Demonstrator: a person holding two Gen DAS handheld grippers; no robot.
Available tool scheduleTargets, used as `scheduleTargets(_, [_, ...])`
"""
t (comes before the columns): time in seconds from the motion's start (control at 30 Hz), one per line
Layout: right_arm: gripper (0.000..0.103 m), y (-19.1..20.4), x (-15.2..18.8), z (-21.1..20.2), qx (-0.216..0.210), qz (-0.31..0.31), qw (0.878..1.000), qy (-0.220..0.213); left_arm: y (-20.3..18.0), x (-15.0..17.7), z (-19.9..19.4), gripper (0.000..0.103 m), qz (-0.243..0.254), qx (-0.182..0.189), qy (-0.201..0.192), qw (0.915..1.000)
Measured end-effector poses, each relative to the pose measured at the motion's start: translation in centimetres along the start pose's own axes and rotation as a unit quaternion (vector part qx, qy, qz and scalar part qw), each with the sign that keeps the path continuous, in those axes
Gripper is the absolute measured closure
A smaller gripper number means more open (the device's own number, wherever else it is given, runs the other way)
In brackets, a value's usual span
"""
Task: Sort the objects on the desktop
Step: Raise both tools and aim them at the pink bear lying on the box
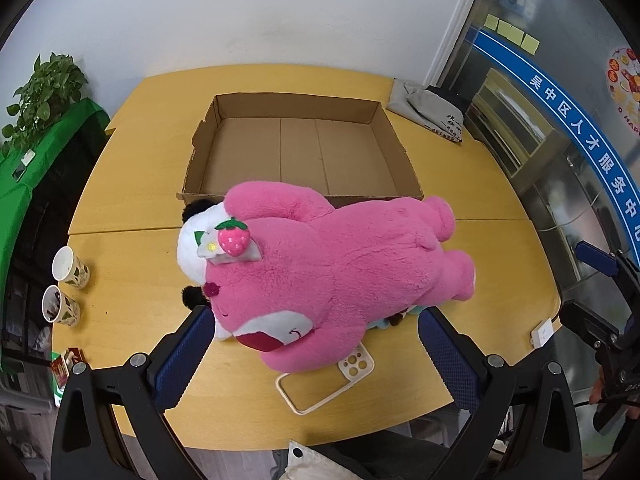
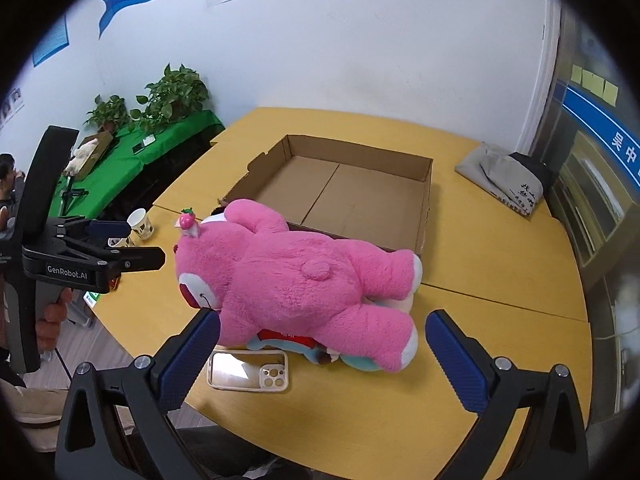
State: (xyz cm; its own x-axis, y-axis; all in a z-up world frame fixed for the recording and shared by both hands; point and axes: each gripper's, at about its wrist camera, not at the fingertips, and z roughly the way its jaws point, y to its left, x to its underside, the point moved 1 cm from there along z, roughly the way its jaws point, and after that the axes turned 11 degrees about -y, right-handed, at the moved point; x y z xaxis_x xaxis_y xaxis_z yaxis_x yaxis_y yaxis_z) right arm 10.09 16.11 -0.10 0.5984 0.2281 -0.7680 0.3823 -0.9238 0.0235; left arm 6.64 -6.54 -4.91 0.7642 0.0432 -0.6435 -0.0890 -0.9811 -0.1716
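Left edge of bench point(image 1: 132, 216): two paper cups point(image 1: 68, 270), well apart from the rest. Left tongs point(image 1: 316, 344) spread wide, empty, above the pink plush bear's point(image 1: 340, 268) head. Bear lies face down mid-bench, just near of the empty cardboard box point(image 1: 296, 152). Clear phone case point(image 2: 248, 370) touches the bear's near side. Right tongs point(image 2: 322, 334) also spread wide, empty, over the bear's legs.
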Motion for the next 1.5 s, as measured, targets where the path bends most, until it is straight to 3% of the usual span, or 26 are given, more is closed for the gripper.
scheduleTargets(0.43, [0.000, 4.1, 0.1, 1.5, 0.054, -0.012, 0.997, 0.047, 4.6, 0.6, 0.9, 0.000, -0.003, 0.021, 0.021, 0.9995])
scheduleTargets(0.67, [0.000, 3.7, 0.0, 1.5, 0.064, -0.007, 0.997, 0.051, 4.0, 0.3, 1.0, 0.000, -0.002, 0.022, 0.016, 0.9996])
scheduleTargets(1.5, [0.000, -3.5, -0.2, 3.0, -0.014, -0.024, 0.999, 0.041, -0.7, -0.9, 2.8, 0.000, -0.028, -0.020, 0.028, 0.9990])
